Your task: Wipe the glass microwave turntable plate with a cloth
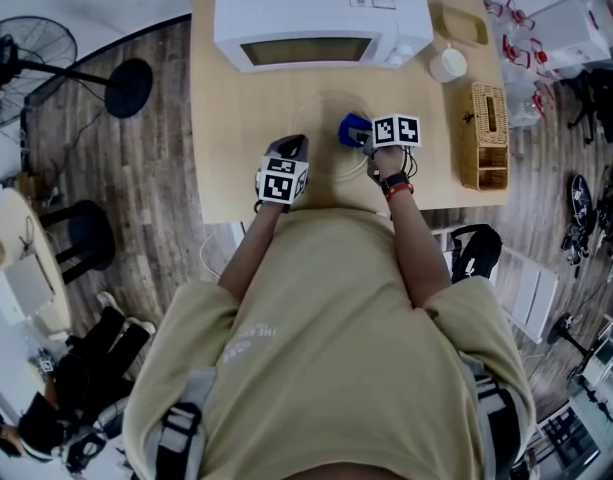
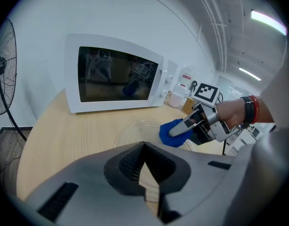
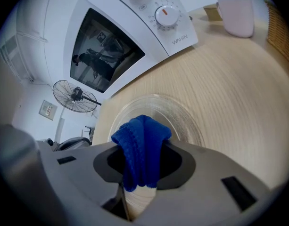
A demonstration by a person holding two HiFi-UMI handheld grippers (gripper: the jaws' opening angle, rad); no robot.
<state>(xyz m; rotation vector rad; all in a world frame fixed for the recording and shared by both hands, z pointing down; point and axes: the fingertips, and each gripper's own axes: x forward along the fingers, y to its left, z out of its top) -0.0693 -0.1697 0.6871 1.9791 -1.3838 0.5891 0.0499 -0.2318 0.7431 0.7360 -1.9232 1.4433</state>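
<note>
The clear glass turntable plate (image 1: 324,113) lies flat on the wooden table (image 1: 226,118) in front of the microwave. My right gripper (image 1: 365,135) is shut on a folded blue cloth (image 1: 352,127), which rests on the plate's right part. In the right gripper view the cloth (image 3: 141,138) bulges out between the jaws over the plate (image 3: 184,117). My left gripper (image 1: 294,147) is shut, its tips over the plate's near left edge (image 2: 130,133). I cannot tell whether they touch the glass. The left gripper view also shows the right gripper (image 2: 184,127) and the cloth (image 2: 171,135).
A white microwave (image 1: 321,13) with its door shut stands at the back of the table. To its right are a white cup (image 1: 448,64) and a wicker box (image 1: 483,133). The table's near edge is close to the person's body. A floor fan (image 1: 26,68) stands at the left.
</note>
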